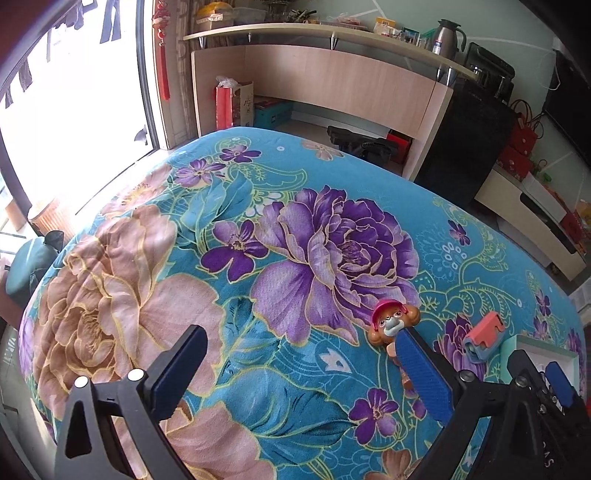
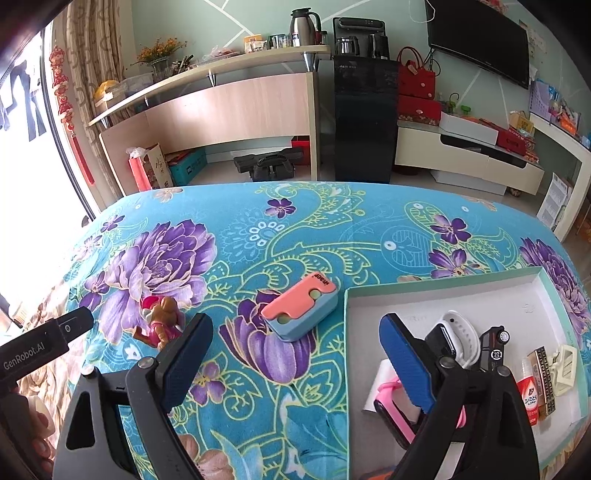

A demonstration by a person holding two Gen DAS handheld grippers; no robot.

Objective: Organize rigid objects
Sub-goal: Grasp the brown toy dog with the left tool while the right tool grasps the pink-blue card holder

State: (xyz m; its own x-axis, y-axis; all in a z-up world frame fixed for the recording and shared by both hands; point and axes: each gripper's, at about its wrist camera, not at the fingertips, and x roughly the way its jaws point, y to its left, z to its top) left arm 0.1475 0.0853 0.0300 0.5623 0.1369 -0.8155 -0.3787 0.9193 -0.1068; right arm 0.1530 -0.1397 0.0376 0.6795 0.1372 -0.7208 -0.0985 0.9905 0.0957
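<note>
Two things are left out on the bedspread [image 2: 258, 221]: the dog figure [image 2: 160, 321] and the pink-and-blue case [image 2: 301, 310], just beside the box's [image 2: 443, 284] left edge. Both grippers, left [image 1: 299, 373] and right [image 2: 295, 365], are spread wide, holding nothing. I'd guess the right one's nearer the case, which lies straight ahead of it, long axis diagonal.

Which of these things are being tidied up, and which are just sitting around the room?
Being tidied: dog figurine, pink-and-blue case, white box holding a toy car and watches.

Just around: steel flask, television, red bags, flowered cloth.
</note>
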